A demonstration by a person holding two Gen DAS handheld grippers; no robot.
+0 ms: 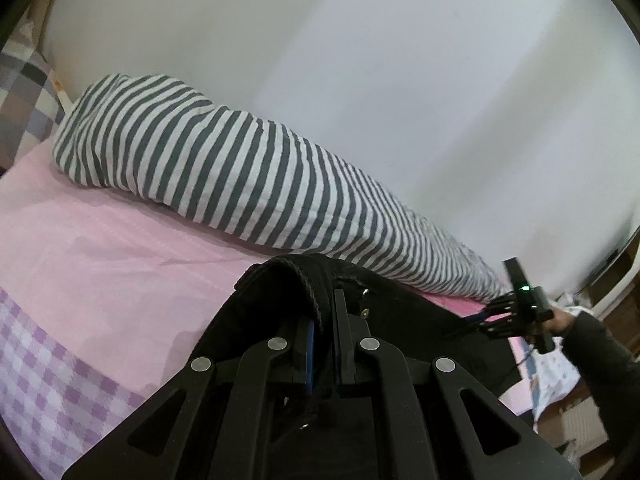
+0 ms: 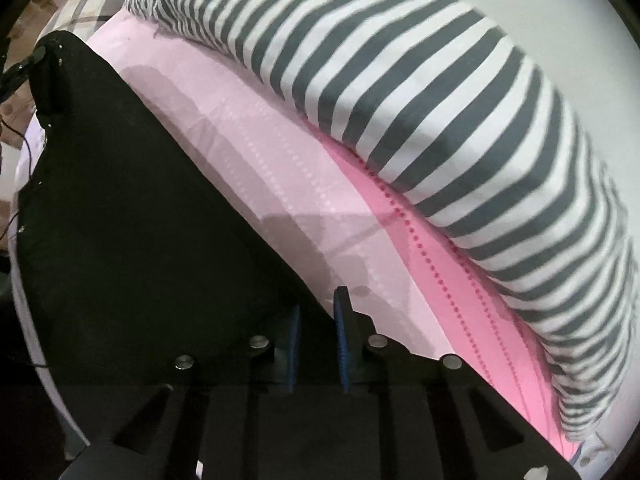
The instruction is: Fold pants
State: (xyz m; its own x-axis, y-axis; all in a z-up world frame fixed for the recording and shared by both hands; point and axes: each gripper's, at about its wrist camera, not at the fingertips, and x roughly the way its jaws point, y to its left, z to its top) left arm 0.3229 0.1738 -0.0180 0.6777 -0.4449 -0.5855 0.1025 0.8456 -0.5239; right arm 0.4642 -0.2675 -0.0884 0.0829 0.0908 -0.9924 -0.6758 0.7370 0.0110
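Observation:
Black pants are held up over a pink bedsheet. My left gripper is shut on the pants' waistband, which folds over its fingers. In the left wrist view my right gripper shows at the far right, gripping the other end of the pants. In the right wrist view the pants stretch away to the left. My right gripper is shut on their black cloth edge. The left gripper shows small at the far left, holding the far corner.
A long grey-and-white striped rolled duvet lies along the white wall at the bed's far side; it also shows in the right wrist view. A plaid pillow sits at the left. A purple checked sheet covers the near edge.

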